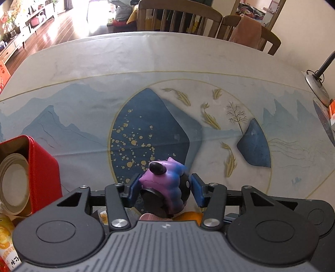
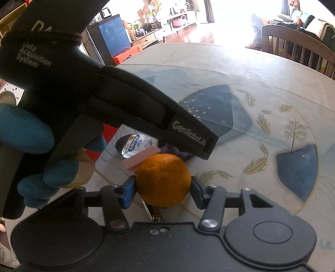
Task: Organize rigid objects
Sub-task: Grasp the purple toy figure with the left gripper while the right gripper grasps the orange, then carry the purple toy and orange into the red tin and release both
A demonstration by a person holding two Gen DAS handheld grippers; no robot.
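Note:
A purple-and-blue toy figure (image 1: 167, 177) with black parts sits between the blue pads of my left gripper (image 1: 165, 185), and both pads press on its sides. In the right wrist view an orange (image 2: 163, 180) fills my right gripper (image 2: 162, 187), with a pad against each flank, resting low over the painted tablecloth (image 2: 261, 83). The left tool's black body (image 2: 125, 100), held by a blue-gloved hand (image 2: 27, 129), crosses just above the orange. A sliver of the orange (image 1: 191, 215) shows under the toy in the left wrist view.
A red tin (image 1: 41, 167) holding a white roll stands at the left, with a yellow snack pack (image 1: 6, 240) below it. A pink block (image 2: 142, 158) and a clear labelled packet (image 2: 134, 145) lie behind the orange. A lamp base (image 1: 318, 90) is at the right edge, wooden chairs (image 1: 178, 18) beyond.

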